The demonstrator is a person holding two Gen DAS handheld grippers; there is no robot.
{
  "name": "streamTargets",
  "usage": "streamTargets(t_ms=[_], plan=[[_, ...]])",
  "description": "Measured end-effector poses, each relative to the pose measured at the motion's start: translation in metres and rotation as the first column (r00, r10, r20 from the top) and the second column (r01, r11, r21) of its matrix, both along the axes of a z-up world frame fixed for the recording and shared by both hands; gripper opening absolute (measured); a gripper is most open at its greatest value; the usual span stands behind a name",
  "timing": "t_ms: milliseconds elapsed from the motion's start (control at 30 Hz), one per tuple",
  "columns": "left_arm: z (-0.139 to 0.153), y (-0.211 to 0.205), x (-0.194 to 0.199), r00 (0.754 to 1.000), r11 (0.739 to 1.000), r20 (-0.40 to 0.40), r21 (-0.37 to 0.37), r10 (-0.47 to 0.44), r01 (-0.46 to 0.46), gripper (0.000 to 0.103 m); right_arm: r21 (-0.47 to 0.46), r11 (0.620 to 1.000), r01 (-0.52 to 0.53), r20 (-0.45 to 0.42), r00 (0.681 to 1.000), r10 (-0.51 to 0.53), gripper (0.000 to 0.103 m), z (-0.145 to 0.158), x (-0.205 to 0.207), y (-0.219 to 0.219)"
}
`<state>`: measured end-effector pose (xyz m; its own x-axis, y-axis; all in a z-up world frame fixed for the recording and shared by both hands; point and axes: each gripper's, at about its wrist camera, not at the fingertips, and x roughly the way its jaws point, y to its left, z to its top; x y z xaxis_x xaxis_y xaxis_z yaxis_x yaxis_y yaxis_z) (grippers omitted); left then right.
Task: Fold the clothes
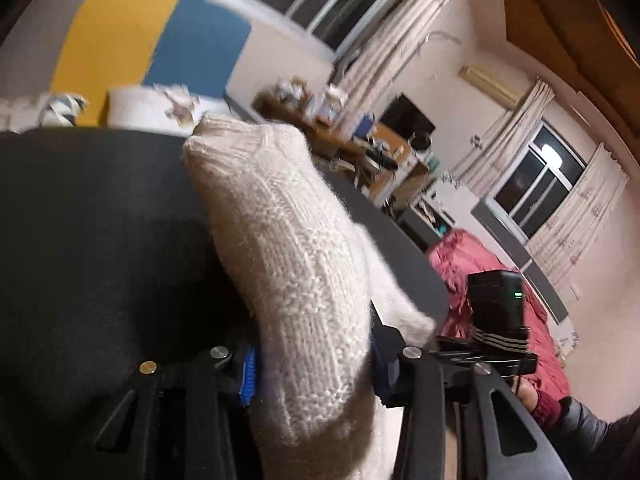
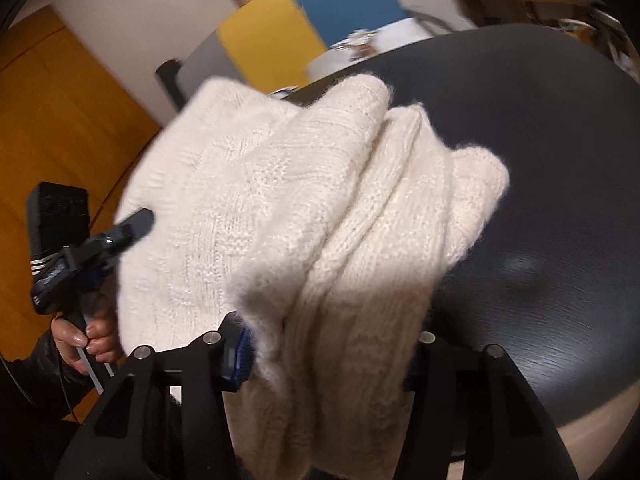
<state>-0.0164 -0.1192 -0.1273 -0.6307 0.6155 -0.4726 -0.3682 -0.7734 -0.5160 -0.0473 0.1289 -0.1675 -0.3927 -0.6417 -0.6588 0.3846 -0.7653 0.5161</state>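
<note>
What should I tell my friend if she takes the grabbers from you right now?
Left gripper: shut on the white sweater.
Right gripper: shut on the same sweater.
The sweater is bunched and lifted above the black table, partly draped over it.
Done: sweater gripped at two places.
Left: lay it flat on the table, then fold it neatly. No finished fold is visible yet.

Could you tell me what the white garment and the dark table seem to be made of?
White garment: chunky knitted yarn, probably wool or acrylic; visible stitch rows and a fuzzy halo. Dark table: smooth black top, likely laminate or painted wood; soft sheen, faint grain lines.
</note>
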Motion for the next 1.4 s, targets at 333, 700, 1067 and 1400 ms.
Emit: streamTargets(t_ms=[333,700,1067,1400], plan=[[0.06,-0.168,0.099,0.874,0.89,-0.176,0.021,0.452,-0.456,0.044,-0.045,0.886,-0.461,-0.144,0.881,0.451,0.054,0.052,-0.047,-0.212],[-0.047,-0.326,0.162,0.513,0.536,0.31,0.015,0.8,-0.844,0.053,0.139,0.756,-0.639,0.005,0.764,0.645,0.065,0.009,-0.083,-0.42],[0.023,-0.319,0.201,0.488,0.488,0.024,-0.083,0.873,-0.869,0.051,0.33,0.618,-0.713,-0.358,0.512,0.781,0.066,0.089,-0.02,-0.418],[-0.021,-0.34,0.107,0.535,0.545,0.115,-0.254,0.837,-0.799,0.054,0.337,0.447,-0.829,-0.183,0.408,0.894,0.068,0.021,-0.012,-0.468]])
